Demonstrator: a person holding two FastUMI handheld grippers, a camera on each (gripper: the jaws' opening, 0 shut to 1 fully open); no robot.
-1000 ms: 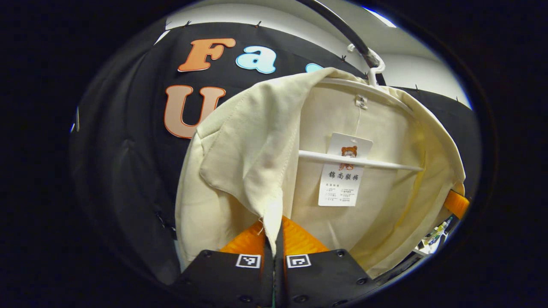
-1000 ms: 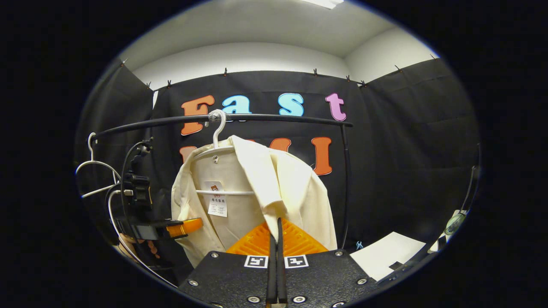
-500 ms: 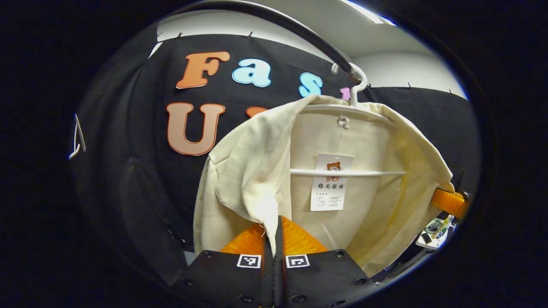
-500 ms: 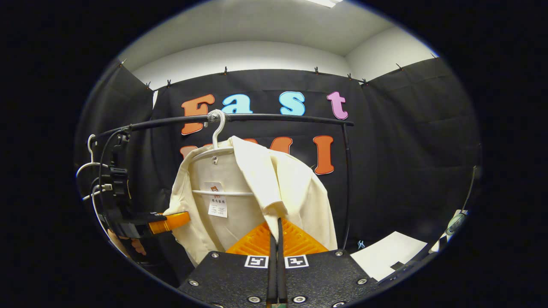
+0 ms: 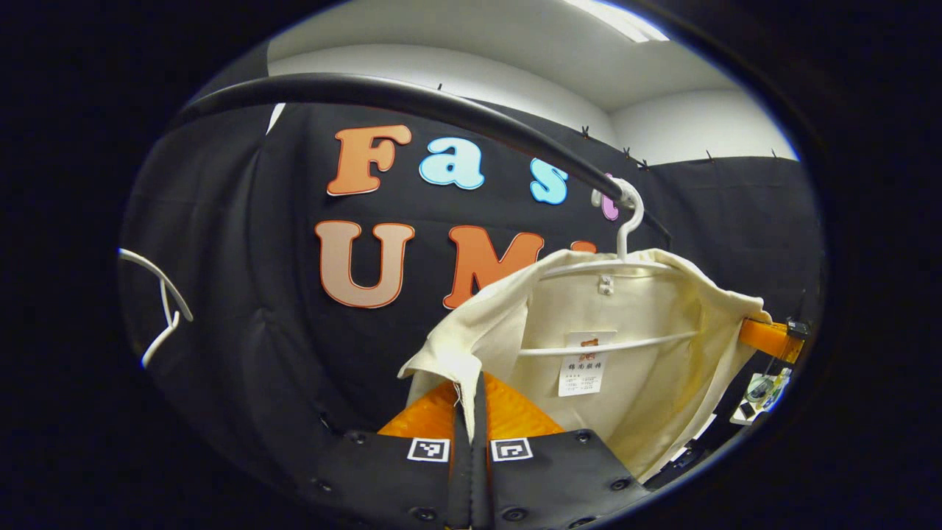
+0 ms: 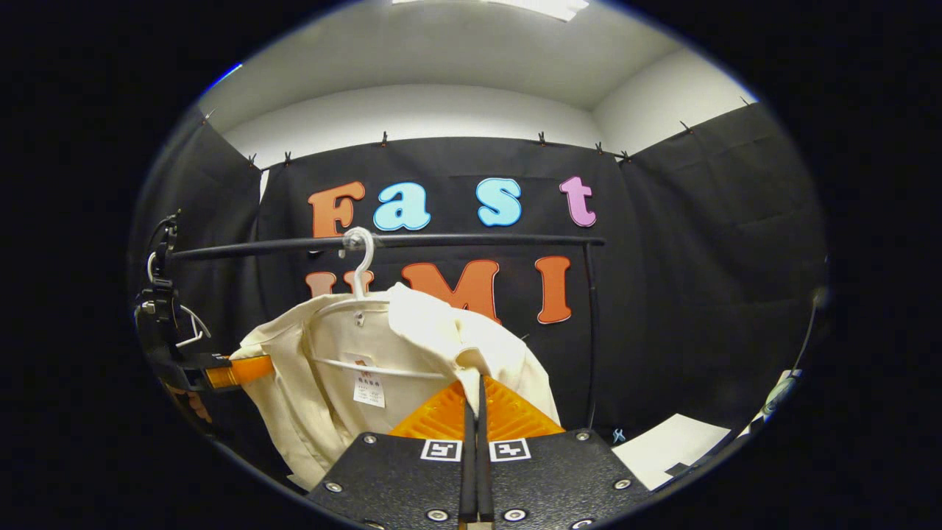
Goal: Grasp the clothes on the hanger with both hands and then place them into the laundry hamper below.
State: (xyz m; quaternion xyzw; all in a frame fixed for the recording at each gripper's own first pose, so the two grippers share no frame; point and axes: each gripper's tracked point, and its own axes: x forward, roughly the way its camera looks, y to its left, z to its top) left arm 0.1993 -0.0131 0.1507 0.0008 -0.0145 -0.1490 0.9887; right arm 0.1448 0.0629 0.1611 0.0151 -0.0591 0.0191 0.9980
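black cloth walls and a pale ceiling back the left gripper view, with the black rail (image 5: 412, 99) sweeping overhead. the left claw (image 5: 471, 386) is clamped together on the front edge of the cream shirt (image 5: 647, 309), which hangs on the white hanger (image 5: 622, 243) hooked to the rail. the right claw (image 5: 769, 338) pinches the far edge. both grips look made; the shirt is not yet off the hanger, and the hamper is out of sight.

black cloth backs the right gripper view too. the right claw (image 6: 475, 390) is clamped on the shirt (image 6: 324, 375) at its collar edge, and the left claw (image 6: 235, 370) grips the opposite side. the hanger (image 6: 357, 272) sits on the rail (image 6: 478, 240). open room lies in front of the rail and to its right; the rail's upright post (image 6: 591, 331) stands close beside the shirt, an edge to avoid.
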